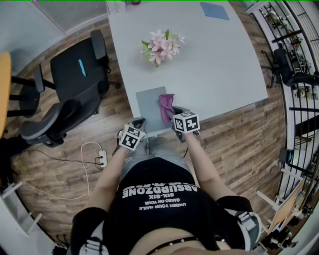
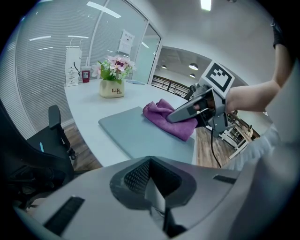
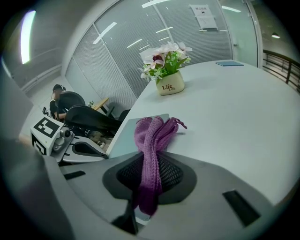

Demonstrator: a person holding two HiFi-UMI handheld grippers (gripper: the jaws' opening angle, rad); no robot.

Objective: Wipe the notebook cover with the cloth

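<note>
A grey notebook [image 1: 150, 101] lies flat at the near edge of the white table [image 1: 219, 60]. A purple cloth [image 1: 166, 107] rests on its right part. My right gripper [image 1: 176, 113] is shut on the cloth's near end; in the right gripper view the cloth [image 3: 152, 136] runs from between the jaws out onto the notebook [image 3: 123, 133]. My left gripper [image 1: 139, 122] hovers at the notebook's near left corner, off the table edge, its jaws shut with nothing in them. In the left gripper view, the notebook [image 2: 136, 133], the cloth [image 2: 164, 115] and my right gripper [image 2: 192, 108] lie ahead.
A pot of pink flowers [image 1: 161, 46] stands mid-table behind the notebook. A blue sheet [image 1: 214, 10] lies at the far right. A black office chair [image 1: 75, 84] sits left of the table. A power strip with cable [image 1: 101, 158] lies on the wooden floor.
</note>
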